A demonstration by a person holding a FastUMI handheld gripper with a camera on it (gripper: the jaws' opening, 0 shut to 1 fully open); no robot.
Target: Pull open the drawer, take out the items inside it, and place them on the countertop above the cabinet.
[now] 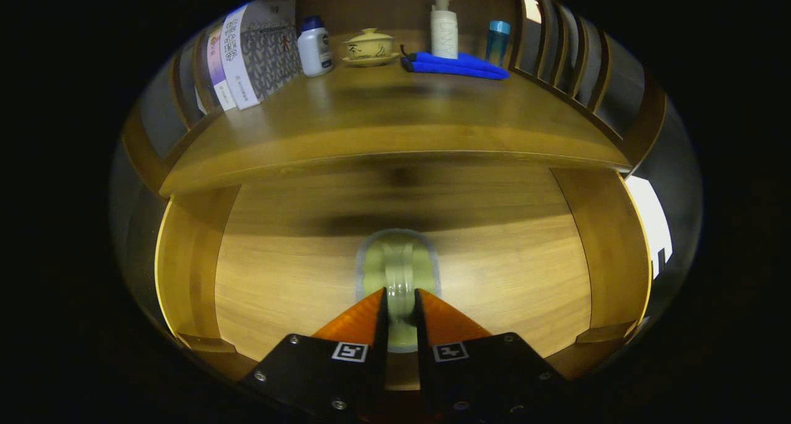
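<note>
While the gripper (400, 313) sits bottom centre of the frame, its fingers are narrow and pinch the drawer handle (399, 269) from both sides, each touching it. Handle is pale greenish, blurred, on an oval backplate; its long axis runs up-down in the frame, pointing out toward the camera. It sits mid-front of the drawer (309, 275), a wide wood panel filling the lower centre, grain running left-right. Whether the drawer is pulled out: cannot tell.

Above it, the countertop (383, 121) spans the middle of the frame. Far back, upper left to upper right: books (247, 53) leaning, white bottle (314, 46), lidded tea bowl (369, 46), folded blue cloth (454, 65), pump bottle (444, 27), blue cup (497, 41).
</note>
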